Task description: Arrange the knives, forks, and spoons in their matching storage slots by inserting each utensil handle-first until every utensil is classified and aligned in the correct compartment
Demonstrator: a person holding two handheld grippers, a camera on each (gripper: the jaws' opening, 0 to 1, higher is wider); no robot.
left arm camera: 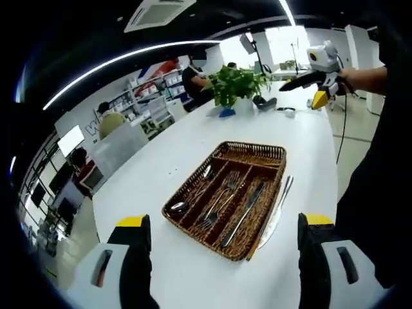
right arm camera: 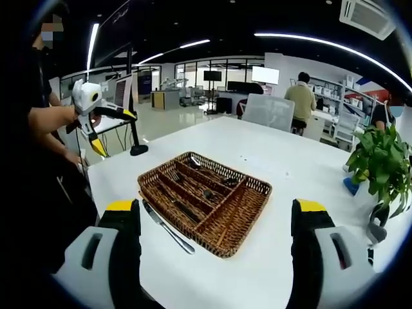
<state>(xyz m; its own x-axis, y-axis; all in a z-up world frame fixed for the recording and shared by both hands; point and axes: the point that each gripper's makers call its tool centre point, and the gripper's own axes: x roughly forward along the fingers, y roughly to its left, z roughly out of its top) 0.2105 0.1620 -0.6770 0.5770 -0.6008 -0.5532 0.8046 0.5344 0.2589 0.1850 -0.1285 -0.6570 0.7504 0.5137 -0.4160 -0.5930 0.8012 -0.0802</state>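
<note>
A wicker cutlery tray [left arm camera: 254, 147] lies on the white table [left arm camera: 193, 135]. Its long slots hold a spoon [left arm camera: 193, 190], forks [left arm camera: 222, 196] and a knife [left arm camera: 248, 206]. A second knife [left arm camera: 278, 206] lies on the table along the tray's outer wall. My left gripper [left arm camera: 224, 222] hovers open in front of the tray, with nothing in it. In the right gripper view the same tray [right arm camera: 257, 187] shows with the loose knife [right arm camera: 167, 225] beside it. My right gripper [right arm camera: 215, 206] is open and bare too. Each gripper appears in the other's view, held up away from the table: right gripper [left arm camera: 315, 80], left gripper [right arm camera: 96, 122].
A potted plant [left arm camera: 238, 84] [right arm camera: 383, 161] stands at one end of the table with small dark items [left arm camera: 265, 103] beside it. A black stand [right arm camera: 135, 145] rises near the table edge. People sit at desks behind, and a chair [right arm camera: 270, 111] is close by.
</note>
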